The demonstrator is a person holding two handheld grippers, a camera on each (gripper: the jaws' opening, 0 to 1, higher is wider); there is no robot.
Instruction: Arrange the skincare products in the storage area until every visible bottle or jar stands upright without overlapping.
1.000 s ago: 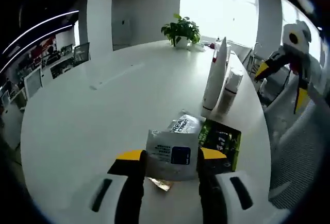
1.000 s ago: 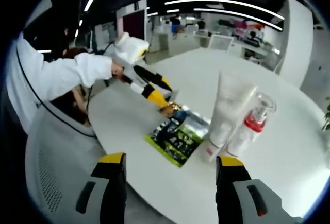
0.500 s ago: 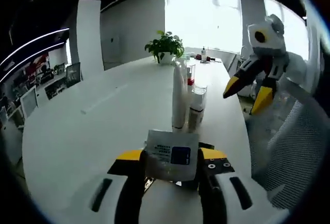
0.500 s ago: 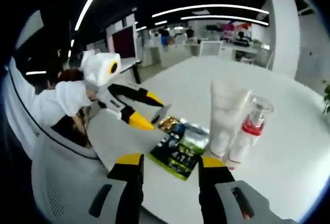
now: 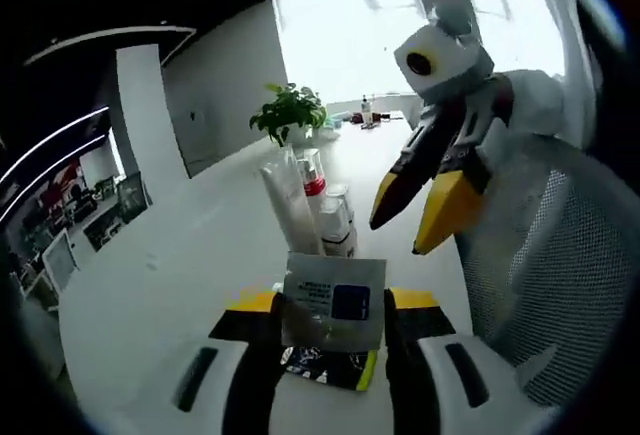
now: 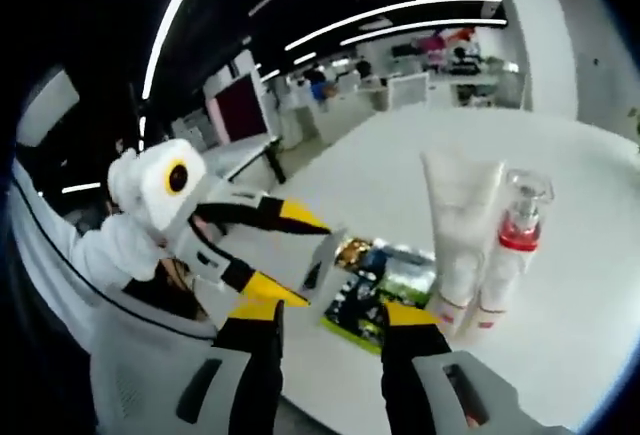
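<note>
1. Left claw [image 5: 330, 307] is clamped on a small white sachet with a dark blue square label [image 5: 333, 300] and has it lifted clear of the round white desk [image 5: 190, 265] — my guess is it's being carried off the pile so the flat packs stop overlapping.
2. Right claw [image 6: 330, 317] has its jaws a narrow gap apart with nothing between them, so it's released; it hovers just above the near desk edge, in front of the packets.
3. Under the lifted sachet lies a flat green-and-black packet [image 6: 385, 290] with a shiny foil sachet [image 6: 352, 252] partly over its far end — these lie flat and overlap.
4. Just beside them, standing upright and touching: a tall white squeeze tube on its cap [image 6: 462, 230] and a clear pump bottle with a red collar [image 6: 512, 245]. In the left gripper view a small clear-capped bottle [image 5: 334, 223] stands in the same cluster.
5. Writing: sachet label has small print, too blurry to read. Nothing legible on the green packet either.
6. Potted green plant [image 5: 288, 113] sits at the far end of the desk, well apart.
</note>
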